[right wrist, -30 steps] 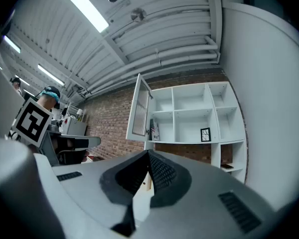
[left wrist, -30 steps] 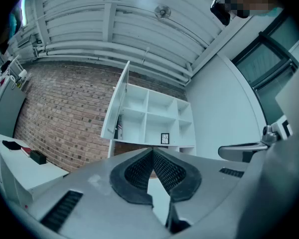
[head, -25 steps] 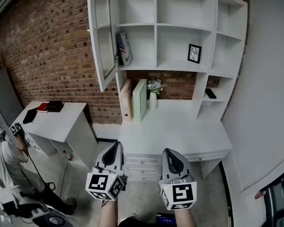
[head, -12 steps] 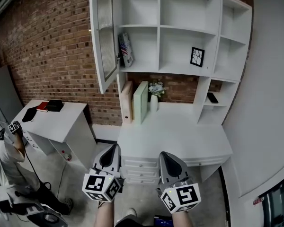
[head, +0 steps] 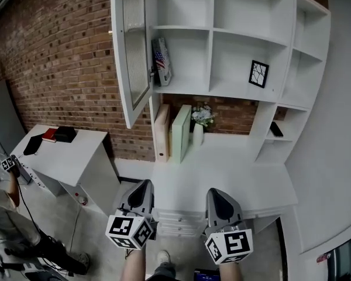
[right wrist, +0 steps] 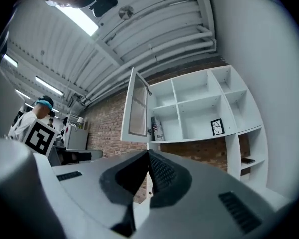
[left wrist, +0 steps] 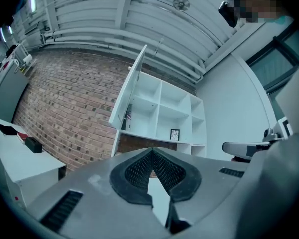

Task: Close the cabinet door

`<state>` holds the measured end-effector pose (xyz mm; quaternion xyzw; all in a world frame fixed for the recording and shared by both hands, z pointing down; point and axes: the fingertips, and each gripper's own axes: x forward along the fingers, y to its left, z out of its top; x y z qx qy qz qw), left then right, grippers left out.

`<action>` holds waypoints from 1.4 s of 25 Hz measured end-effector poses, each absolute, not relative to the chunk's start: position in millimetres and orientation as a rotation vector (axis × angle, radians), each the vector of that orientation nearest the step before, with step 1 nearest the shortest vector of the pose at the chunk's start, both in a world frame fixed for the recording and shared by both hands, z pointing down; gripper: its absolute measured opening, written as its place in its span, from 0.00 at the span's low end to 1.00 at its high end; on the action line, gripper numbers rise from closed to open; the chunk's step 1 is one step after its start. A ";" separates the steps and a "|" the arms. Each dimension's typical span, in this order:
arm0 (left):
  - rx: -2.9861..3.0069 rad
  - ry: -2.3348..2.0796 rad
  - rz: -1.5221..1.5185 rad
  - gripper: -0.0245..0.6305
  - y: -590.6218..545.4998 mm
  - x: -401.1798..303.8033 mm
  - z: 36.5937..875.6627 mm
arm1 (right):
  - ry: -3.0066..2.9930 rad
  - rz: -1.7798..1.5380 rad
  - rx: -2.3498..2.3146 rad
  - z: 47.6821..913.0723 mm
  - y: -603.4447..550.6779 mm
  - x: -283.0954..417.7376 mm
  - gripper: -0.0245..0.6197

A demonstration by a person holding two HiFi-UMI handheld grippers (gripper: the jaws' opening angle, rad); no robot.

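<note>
Head view, cabinet door [head: 131, 45], long axis vertical, swung outward

- The cabinet door [head: 133, 51] stands open, swung out from the left edge of the shelf unit [head: 234, 92].
- A framed picture [head: 258, 74] stands inside the shelf unit.
- The left gripper [head: 144, 185] and the right gripper [head: 216, 193] are well below the shelf unit, side by side, pointing toward it.
- A white side table [head: 76, 157] stands left of the shelf unit.

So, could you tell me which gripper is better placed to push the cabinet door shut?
Probably the left. The left gripper, shut and empty, sits almost below the free edge of the open cabinet door; the right gripper is further right.
</note>
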<state>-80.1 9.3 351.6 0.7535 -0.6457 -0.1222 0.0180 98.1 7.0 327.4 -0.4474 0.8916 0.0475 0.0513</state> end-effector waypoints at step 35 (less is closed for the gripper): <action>2.493 -2.092 -0.396 0.05 -211.2 -219.9 350.5 | 2.749 0.101 -1.473 358.3 -195.6 -38.6 0.04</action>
